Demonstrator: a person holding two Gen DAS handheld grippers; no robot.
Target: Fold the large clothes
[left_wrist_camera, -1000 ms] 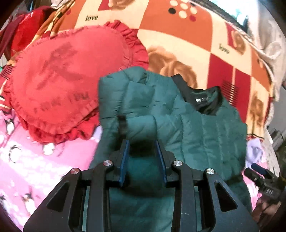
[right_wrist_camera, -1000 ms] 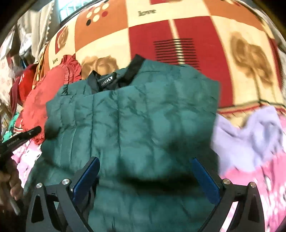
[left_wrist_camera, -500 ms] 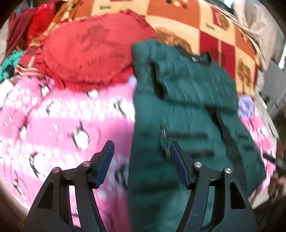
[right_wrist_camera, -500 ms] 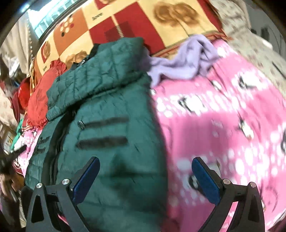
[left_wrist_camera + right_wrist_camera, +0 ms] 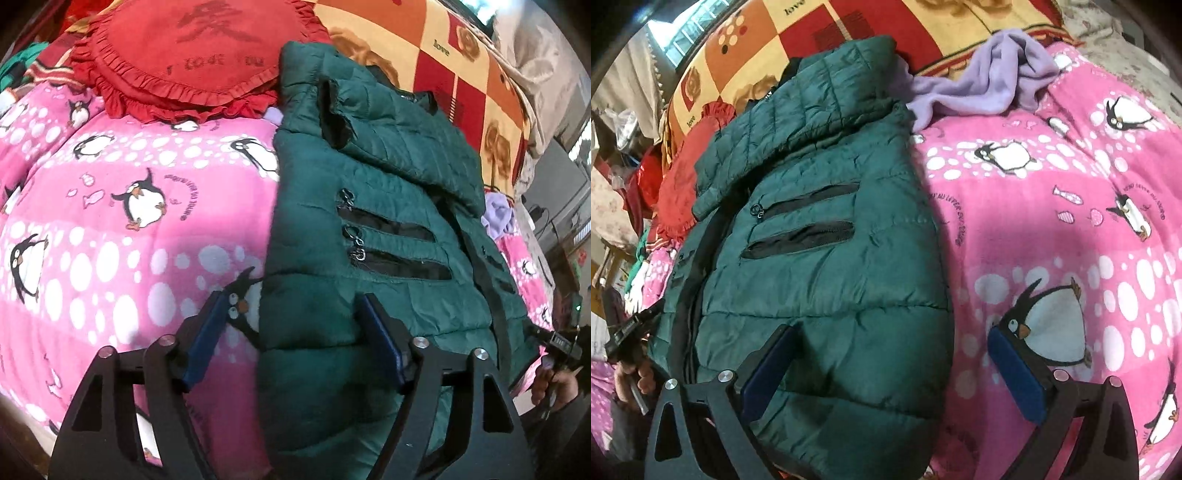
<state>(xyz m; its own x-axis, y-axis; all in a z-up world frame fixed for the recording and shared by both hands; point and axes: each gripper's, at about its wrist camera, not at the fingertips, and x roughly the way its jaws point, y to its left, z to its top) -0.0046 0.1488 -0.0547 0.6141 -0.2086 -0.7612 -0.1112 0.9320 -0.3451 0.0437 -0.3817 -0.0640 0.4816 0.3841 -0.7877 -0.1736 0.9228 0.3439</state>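
And there's the green puffer jacket (image 5: 369, 221), lying lengthwise on the pink penguin blanket (image 5: 129, 206) of the bed, front side up, zip pockets showing. Its top end is already doubled over: a quilted flap lies across the chest, collar end toward the red frilled cushion (image 5: 192, 48) and the checked orange-and-red cover (image 5: 812, 33) beyond. A lilac garment (image 5: 990, 81) sits crumpled just beside the jacket's far shoulder in the right wrist view.

Now the near hem, and both tools are down at it. The left gripper (image 5: 295, 325) straddles the jacket's left edge, one blue pad over the blanket, the other over green fabric, and its jaws are opening, nothing pinched between them. The right gripper (image 5: 894, 354) mirrors it on the opposite edge, jaws spread wide, one pad on the jacket and one over the blanket, released as well. Off to the side, the person's hand (image 5: 554, 384) shows on the handle of the other tool.

So this reads as the pause between folds: the upper section has been laid down, the lower half is flat and untouched. The next move, I'd judge, calls for each set of jaws to close on a hem corner, both layers of the puffy fabric together, then lift evenly and carry the hem up toward the collar. Slippery shell, so an uneven grip could let one side slide.
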